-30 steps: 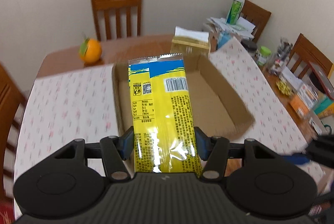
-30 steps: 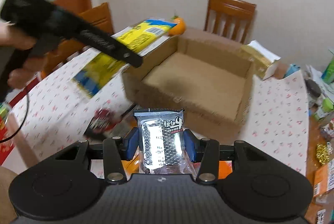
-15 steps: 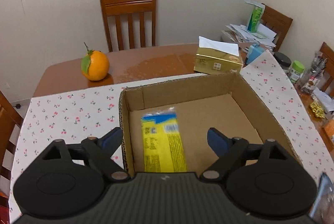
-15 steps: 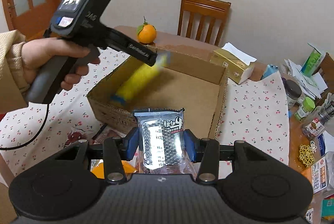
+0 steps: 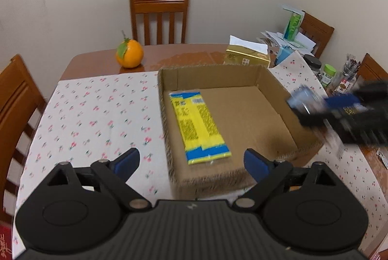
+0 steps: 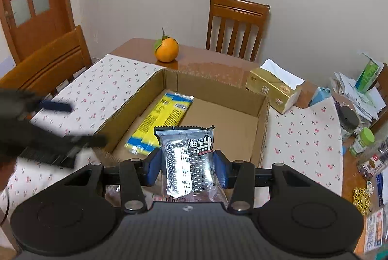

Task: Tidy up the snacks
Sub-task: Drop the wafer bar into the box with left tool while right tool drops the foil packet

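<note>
A yellow and blue snack packet [image 5: 199, 127] lies flat along the left side of an open cardboard box [image 5: 276, 80]; it also shows in the right wrist view [image 6: 158, 123]. My left gripper [image 5: 191, 163] is open and empty, held just in front of the box's near wall. My right gripper [image 6: 187, 166] is shut on a silver and black snack packet [image 6: 188, 158], held above the near edge of the box [image 6: 263, 124]. In the left wrist view the right gripper [image 5: 322, 107] shows blurred at the box's right wall.
The box sits on a cherry-print cloth [image 5: 97, 114] on a wooden table. An orange [image 5: 129, 54] and a gold tissue box [image 5: 247, 57] stand behind the box. Jars and papers [image 6: 359, 124] crowd the right side. Wooden chairs [image 5: 158, 15] surround the table.
My left gripper opened and let the yellow packet fall into the box, then drew back toward me. My right gripper moved over the box's near edge with the silver packet.
</note>
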`<state>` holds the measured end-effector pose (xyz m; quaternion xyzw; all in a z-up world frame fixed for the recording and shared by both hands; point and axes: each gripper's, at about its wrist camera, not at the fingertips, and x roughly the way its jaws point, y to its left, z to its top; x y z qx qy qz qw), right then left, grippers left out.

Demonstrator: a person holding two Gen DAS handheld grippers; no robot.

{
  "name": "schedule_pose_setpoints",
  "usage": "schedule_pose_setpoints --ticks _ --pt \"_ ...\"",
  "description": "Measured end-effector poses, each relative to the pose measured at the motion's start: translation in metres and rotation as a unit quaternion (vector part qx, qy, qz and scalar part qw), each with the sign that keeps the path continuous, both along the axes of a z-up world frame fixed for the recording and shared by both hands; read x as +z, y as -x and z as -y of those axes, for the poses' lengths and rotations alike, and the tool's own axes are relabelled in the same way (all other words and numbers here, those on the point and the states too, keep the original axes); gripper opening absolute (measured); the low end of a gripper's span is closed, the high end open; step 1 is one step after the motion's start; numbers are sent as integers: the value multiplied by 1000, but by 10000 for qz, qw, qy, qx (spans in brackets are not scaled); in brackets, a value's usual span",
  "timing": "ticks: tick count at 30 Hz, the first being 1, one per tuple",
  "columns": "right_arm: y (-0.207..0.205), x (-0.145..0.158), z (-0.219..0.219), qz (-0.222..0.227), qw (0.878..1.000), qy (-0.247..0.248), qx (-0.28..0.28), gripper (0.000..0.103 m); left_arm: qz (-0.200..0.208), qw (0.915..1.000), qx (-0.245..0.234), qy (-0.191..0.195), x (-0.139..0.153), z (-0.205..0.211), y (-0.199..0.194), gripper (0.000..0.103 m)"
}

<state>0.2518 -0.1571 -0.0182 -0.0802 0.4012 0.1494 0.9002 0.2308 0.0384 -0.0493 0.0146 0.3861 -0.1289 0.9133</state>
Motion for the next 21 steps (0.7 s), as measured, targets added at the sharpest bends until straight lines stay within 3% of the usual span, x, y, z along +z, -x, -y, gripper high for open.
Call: schedule_pose_setpoints --ticks 7,16,18,20,21 --pt "-55 -15 -3 -112 9998 32 -150 51 15 9998 89 -200 -3 -9 18 93" --pt "-108 -36 -18 -138 9993 152 -296 53 -95 9996 209 -166 -9 -16 26 93" --pt "-111 -36 -19 -65 9994 120 -329 62 -125 9995 226 -166 -10 -18 26 93" --pt "-112 -34 -18 0 9992 131 -371 87 -138 9995 239 -165 -10 -20 26 93" --pt "-108 -32 -17 80 9992 116 -387 91 -138 9995 234 -172 -11 -20 26 93"
